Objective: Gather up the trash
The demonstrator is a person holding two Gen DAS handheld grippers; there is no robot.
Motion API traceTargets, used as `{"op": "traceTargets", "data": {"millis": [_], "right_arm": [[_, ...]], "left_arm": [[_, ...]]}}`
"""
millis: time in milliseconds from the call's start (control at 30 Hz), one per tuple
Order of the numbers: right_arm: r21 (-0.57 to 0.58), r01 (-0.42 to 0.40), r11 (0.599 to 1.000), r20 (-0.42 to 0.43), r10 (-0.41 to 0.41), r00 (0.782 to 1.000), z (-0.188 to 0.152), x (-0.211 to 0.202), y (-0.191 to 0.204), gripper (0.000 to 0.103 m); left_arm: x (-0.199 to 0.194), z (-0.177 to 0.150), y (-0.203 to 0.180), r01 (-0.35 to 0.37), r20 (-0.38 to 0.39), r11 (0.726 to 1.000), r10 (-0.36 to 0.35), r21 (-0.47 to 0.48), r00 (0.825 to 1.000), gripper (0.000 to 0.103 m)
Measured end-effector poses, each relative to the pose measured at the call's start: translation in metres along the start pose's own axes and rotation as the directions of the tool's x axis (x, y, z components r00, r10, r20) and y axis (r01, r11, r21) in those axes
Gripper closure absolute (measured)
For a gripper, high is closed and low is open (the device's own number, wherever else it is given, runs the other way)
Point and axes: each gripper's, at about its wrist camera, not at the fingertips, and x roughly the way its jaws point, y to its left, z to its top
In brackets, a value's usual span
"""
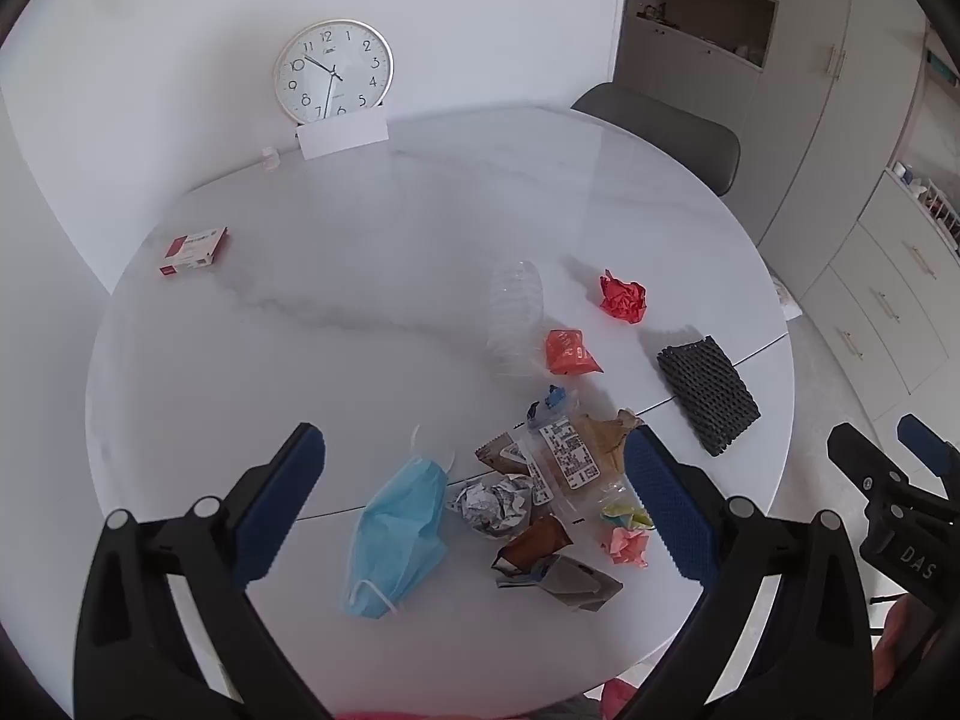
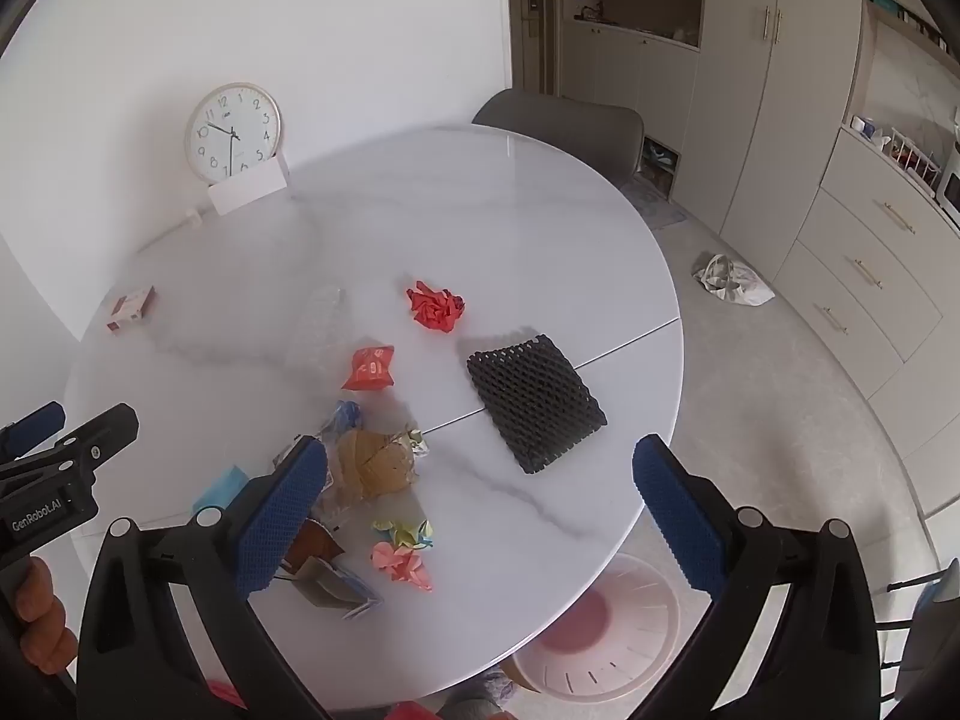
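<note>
Trash lies on the round white marble table. In the left wrist view I see a blue face mask, a crumpled grey paper ball, a clear bag with a label, brown wrappers, pink paper, an orange wrapper, red crumpled paper, a clear plastic cup and a black foam net. My left gripper is open above the mask and paper ball. My right gripper is open above the pile, near the foam net.
A clock and white card stand at the table's far edge. A red box lies far left. A pink-and-white bin sits on the floor under the near table edge. A grey chair, cabinets and a bag on the floor lie beyond.
</note>
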Motion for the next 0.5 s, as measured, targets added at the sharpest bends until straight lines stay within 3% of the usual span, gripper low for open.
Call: {"op": "traceTargets", "data": {"millis": [500], "right_arm": [[-0.005, 0.003, 1.000, 0.000, -0.003, 1.000, -0.0035, -0.0014, 0.0020, 0.002]], "left_arm": [[0.0000, 0.0002, 0.0009, 0.001, -0.003, 1.000, -0.001, -0.001, 1.000, 0.007]]}}
